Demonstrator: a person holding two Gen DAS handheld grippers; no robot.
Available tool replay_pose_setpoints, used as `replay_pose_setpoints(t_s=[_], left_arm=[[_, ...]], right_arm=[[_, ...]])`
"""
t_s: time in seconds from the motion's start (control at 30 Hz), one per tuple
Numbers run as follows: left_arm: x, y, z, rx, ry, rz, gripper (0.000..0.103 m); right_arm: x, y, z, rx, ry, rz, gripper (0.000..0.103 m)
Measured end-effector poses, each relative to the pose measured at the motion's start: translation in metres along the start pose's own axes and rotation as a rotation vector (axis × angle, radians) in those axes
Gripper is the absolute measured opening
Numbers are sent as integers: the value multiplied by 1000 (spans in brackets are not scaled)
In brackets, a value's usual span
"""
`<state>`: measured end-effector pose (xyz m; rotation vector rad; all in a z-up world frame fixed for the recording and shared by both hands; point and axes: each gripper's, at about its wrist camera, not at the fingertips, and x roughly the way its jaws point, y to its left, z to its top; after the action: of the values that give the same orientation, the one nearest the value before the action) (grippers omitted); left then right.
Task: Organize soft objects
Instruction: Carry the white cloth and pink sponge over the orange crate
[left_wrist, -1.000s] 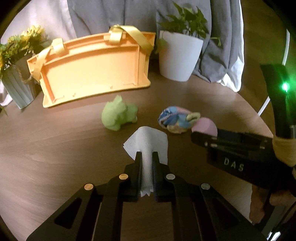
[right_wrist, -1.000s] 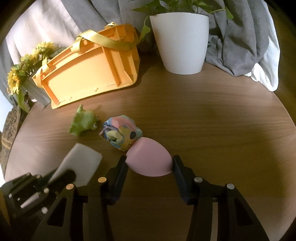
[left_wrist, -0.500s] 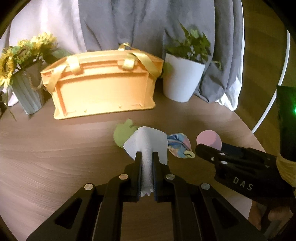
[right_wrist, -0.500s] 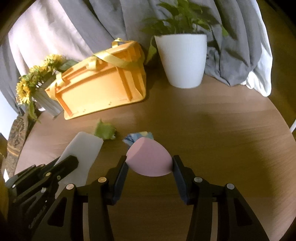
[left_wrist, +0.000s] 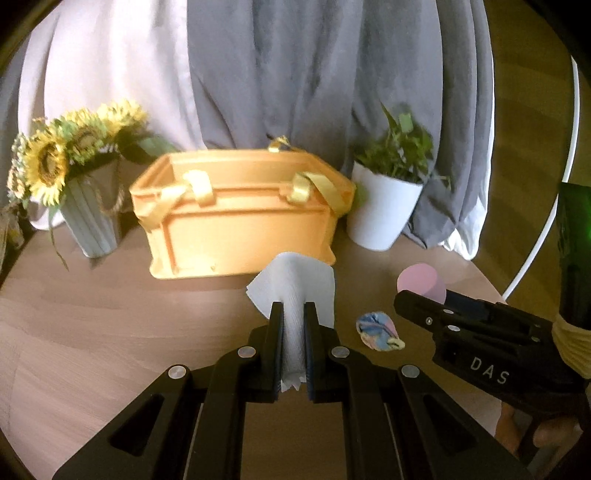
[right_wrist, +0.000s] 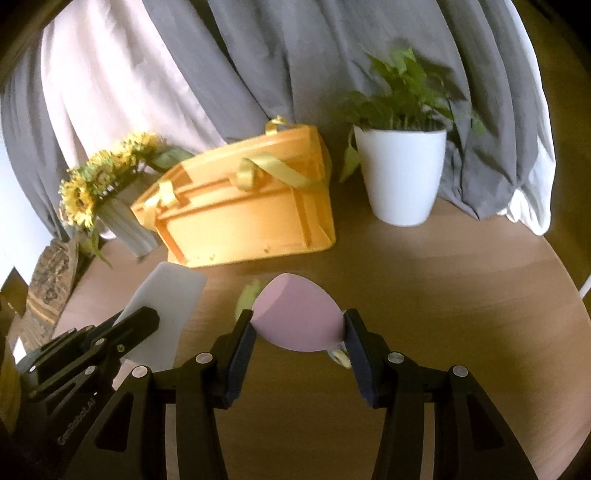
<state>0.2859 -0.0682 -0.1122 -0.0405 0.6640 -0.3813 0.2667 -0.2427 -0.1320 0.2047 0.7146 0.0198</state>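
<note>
My left gripper (left_wrist: 293, 314) is shut on a white sponge pad (left_wrist: 295, 286), pinched thin between the pads and held above the table. My right gripper (right_wrist: 299, 319) is shut on a pink egg-shaped sponge (right_wrist: 297, 319), also lifted; that sponge (left_wrist: 421, 282) shows at the right in the left wrist view. The white sponge pad (right_wrist: 166, 306) appears at the left in the right wrist view. An orange basket (left_wrist: 240, 218) with yellow ribbon handles stands beyond both grippers. A multicoloured soft toy (left_wrist: 378, 332) lies on the table. A green soft toy (right_wrist: 248, 297) peeks out behind the pink sponge.
A white pot with a green plant (left_wrist: 384, 206) stands right of the basket. A grey vase of sunflowers (left_wrist: 92, 218) stands to its left. Grey and white cloth (left_wrist: 295, 74) hangs behind. The round wooden table (right_wrist: 461, 295) ends in a curved edge at the right.
Both grippers have risen with their sponges, and the views now look more level at the basket. The green and multicoloured toys have slid lower and are partly hidden.
</note>
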Motion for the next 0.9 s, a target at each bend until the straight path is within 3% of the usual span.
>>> replay_pose_setpoints(t_s=[0.9], left_arm=[[-56,66,69,34,-210,28,11]], right_arm=[[-27,85,65,-35,-219,43,50]])
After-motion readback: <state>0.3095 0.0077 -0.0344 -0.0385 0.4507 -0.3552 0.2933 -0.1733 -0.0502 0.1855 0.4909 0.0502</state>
